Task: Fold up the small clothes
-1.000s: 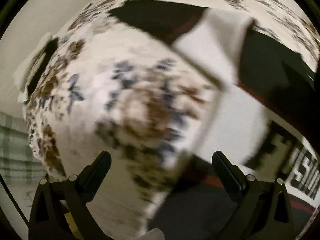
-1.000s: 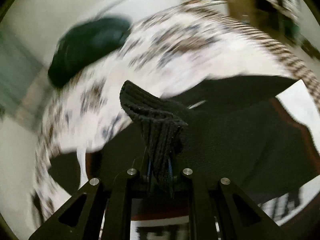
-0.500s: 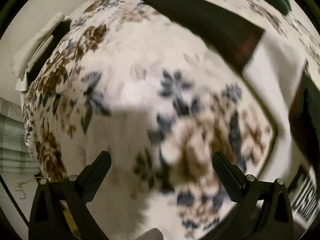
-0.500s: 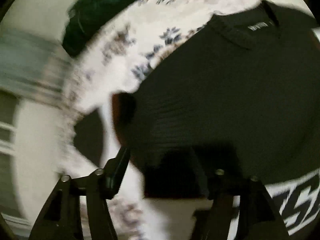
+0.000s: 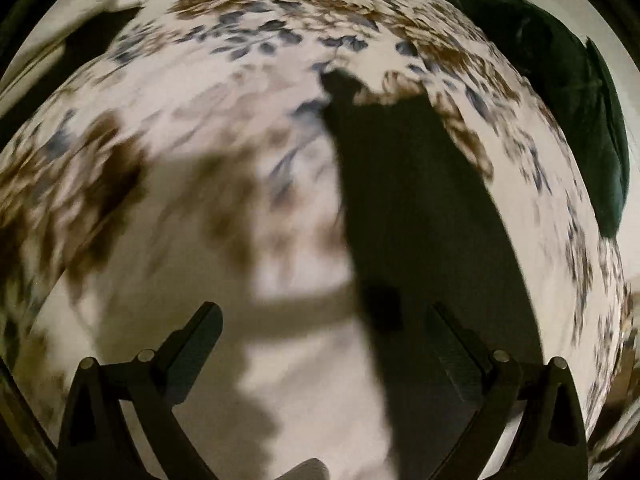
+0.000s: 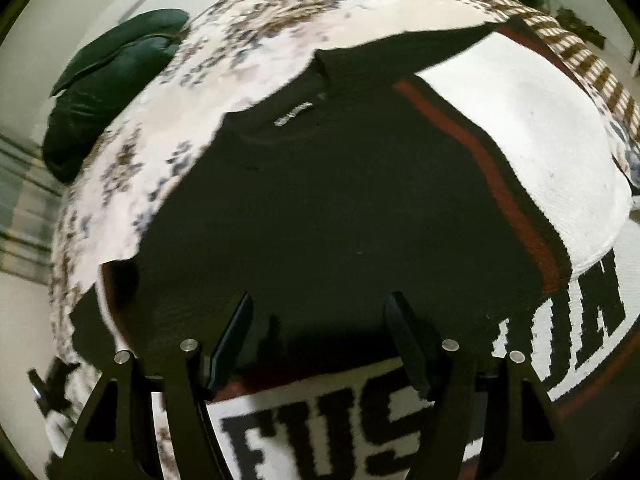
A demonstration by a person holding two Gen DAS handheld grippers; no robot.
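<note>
Black knit fabric fills the middle of the right wrist view: a sweater (image 6: 340, 208) lies spread flat on a floral bedspread (image 6: 192, 92), its neckline with a small white label pointing away from the camera. A red stripe runs down the sweater's right side beside a white sleeve panel (image 6: 548, 152), and large black block letters on a white band (image 6: 320, 432) show along the near edge. The right gripper (image 6: 320, 344) hangs just over the black cloth near that band with its fingers spread apart and nothing between them; whether the tips touch the fabric cannot be told. A dark green cushion (image 6: 108, 80) sits at the far left of the bed, apart from the sweater. In the left wrist view, which is heavily blurred, the left gripper (image 5: 324, 332) is likewise spread wide and holds nothing, above the bedspread (image 5: 240, 112). A black part of the garment (image 5: 412, 208) stretches from between the fingers toward the far side, lying partly under the right-hand finger, with a shadow falling across the pale cloth on the left. The green cushion (image 5: 576, 120) rests at the right edge.
</note>
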